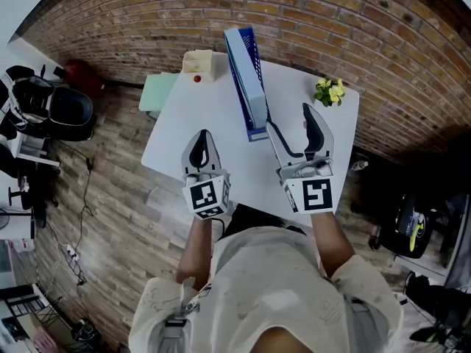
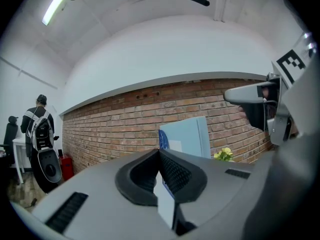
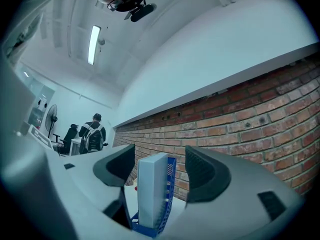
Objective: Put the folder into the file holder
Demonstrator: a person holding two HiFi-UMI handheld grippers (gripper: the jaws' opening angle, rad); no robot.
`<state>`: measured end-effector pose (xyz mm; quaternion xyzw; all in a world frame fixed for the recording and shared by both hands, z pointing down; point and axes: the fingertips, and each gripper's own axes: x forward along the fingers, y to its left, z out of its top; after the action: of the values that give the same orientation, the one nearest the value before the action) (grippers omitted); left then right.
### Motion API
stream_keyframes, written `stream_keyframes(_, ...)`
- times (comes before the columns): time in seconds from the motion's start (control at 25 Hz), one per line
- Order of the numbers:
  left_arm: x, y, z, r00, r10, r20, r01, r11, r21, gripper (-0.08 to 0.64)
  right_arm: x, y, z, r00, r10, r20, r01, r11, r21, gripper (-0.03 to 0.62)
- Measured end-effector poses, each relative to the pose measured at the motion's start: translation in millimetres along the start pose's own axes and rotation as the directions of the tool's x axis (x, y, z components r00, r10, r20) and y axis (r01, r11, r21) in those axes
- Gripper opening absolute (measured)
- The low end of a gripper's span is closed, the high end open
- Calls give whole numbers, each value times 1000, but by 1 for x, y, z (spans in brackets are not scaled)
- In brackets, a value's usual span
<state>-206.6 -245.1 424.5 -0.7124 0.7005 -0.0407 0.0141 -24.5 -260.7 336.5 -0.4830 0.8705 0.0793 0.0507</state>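
Head view: folder [image 1: 241,68] upright in file holder [image 1: 257,132], far side of surface [image 1: 213,109]. Left claw [image 1: 204,134] pinched, right claw [image 1: 287,115] wide, just beside file holder.
Left gripper view: left claw [image 2: 159,151] closed, empty.
Right gripper view: right claw [image 3: 160,151] wide, folder [image 3: 151,189] framed between jaws, no contact.

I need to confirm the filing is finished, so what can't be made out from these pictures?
- The folder bottom edge: hidden inside the file holder in the head view and the right gripper view, so how far down it sits is unclear.
- The label on the folder: left gripper view, too small to read.
- The beige box at the far edge of the table: head view, too small to identify.
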Motion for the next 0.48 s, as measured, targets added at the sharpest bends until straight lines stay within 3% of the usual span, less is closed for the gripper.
stream_keyframes(0.48,-84,-45,-15,996,81,-34,-81,997,8,8,-88,-14,-46,993,45,-112,-44,999,10,327)
